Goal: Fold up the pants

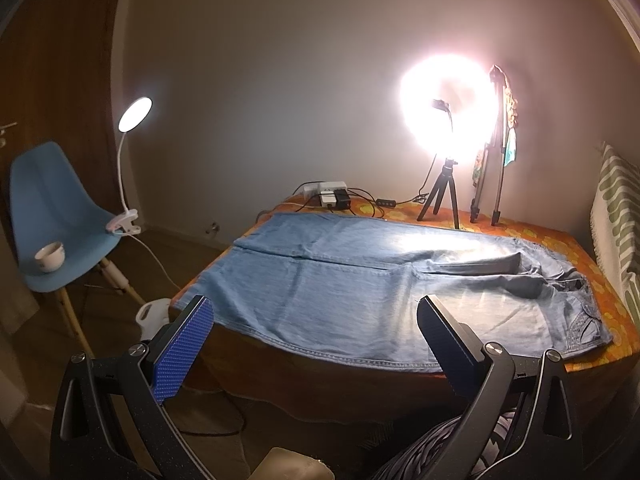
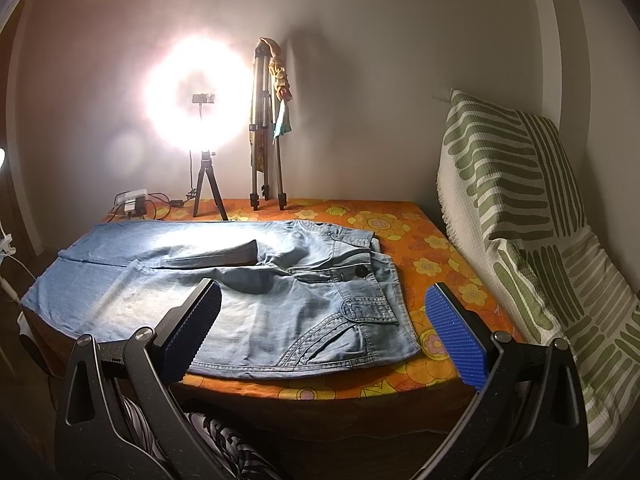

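Light blue denim pants [image 1: 340, 280] lie spread flat on a table with an orange flowered cloth [image 1: 560, 240], legs to the left and waistband to the right. Their near edge hangs slightly over the table front. In the right wrist view the pants [image 2: 260, 280] show the waistband, a black button and a front pocket. My left gripper [image 1: 314, 320] is open and empty, held in front of the near hem by the legs. My right gripper [image 2: 324, 304] is open and empty, in front of the waist end.
A bright ring light on a small tripod [image 1: 444, 120] and a folded tripod [image 1: 496, 152] stand at the back. A power strip with cables [image 1: 330, 196] lies back left. A blue chair [image 1: 52, 216] holds a cup and clip lamp. A striped pillow [image 2: 520, 208] stands at right.
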`<action>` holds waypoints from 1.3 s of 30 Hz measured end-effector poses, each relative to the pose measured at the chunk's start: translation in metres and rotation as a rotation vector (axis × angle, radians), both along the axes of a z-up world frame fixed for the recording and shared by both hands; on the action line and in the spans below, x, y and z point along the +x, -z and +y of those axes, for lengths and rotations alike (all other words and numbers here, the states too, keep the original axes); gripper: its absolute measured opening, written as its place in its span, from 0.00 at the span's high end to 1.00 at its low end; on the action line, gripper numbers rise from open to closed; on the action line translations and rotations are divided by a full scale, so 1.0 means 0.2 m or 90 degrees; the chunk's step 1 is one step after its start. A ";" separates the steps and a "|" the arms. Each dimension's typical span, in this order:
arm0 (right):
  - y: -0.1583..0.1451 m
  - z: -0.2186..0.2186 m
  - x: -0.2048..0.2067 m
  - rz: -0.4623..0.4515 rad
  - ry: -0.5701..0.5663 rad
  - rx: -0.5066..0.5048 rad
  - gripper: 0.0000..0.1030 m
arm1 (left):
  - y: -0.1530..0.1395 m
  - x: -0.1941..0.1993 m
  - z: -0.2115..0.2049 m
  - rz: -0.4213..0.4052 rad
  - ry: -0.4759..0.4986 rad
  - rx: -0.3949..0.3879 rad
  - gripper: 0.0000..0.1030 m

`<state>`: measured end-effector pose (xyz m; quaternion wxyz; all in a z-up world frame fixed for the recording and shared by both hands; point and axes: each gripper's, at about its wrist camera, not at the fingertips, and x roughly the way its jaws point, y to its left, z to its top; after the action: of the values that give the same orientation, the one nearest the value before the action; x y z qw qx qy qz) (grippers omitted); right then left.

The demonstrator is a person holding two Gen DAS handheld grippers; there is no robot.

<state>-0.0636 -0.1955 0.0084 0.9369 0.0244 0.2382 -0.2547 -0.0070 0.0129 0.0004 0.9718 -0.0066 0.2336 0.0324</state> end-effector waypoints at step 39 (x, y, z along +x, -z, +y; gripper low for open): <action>-0.13 0.03 0.05 -0.027 -0.035 0.021 0.00 | -0.04 -0.11 0.03 -0.002 -0.016 0.015 0.02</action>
<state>-0.0529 -0.1897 0.0349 0.9478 0.0388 0.2234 -0.2240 -0.0288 0.0198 0.0078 0.9716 0.0019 0.2316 0.0474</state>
